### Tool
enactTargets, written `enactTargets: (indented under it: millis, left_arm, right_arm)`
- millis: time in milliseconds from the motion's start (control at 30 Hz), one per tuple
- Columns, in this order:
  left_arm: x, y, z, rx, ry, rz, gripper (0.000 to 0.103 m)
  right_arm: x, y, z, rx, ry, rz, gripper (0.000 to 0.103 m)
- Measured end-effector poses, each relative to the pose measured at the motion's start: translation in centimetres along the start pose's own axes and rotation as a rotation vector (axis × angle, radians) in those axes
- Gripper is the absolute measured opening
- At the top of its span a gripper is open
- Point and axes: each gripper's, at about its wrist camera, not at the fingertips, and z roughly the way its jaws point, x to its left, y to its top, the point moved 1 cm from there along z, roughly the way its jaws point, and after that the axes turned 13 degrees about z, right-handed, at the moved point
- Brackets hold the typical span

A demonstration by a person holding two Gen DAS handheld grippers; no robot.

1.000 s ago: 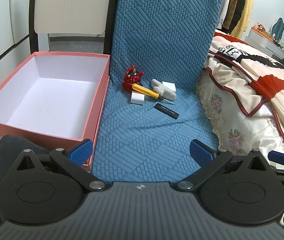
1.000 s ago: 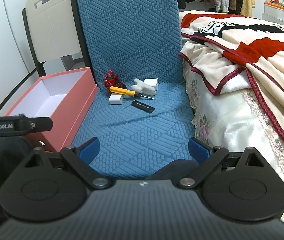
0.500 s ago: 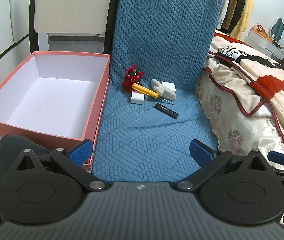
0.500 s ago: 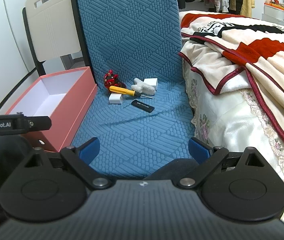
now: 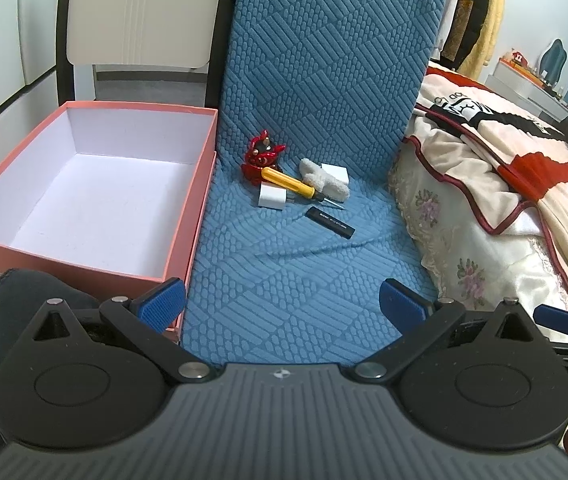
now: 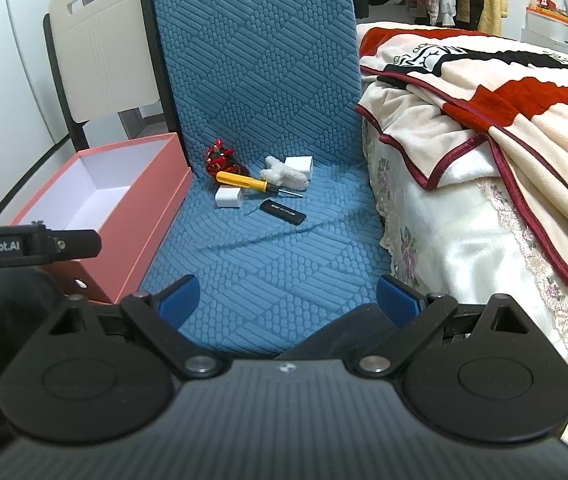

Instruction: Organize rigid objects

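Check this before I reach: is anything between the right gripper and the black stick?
Nothing visible: only bare blue cushion lies between the open right gripper and the black stick.

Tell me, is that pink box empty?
Empty: the pink box is lidless and only its bare white floor shows inside.

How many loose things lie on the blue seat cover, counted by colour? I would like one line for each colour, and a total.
Red: 1, the figurine
Yellow: 1, the screwdriver
Black: 1, the flat stick
White: 3, the charger cube, the small box, the fluffy piece
Total: 6
The pink box beside them holds nothing.
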Motion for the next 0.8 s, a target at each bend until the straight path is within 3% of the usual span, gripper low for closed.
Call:
enactTargets:
  millis: [500, 800]
  left_arm:
    - [0.3, -0.2, 0.7, 0.006, -0.003, 0.001, 0.103]
    - [1.2, 0.7, 4.4, 0.027, -0.009, 0.045, 0.103]
  right_arm:
    - [0.1, -0.2, 0.3, 0.002, -0.006, -0.001, 0.097]
    - [0.2, -0.7, 2.6, 0.006, -0.026, -0.011, 0.097]
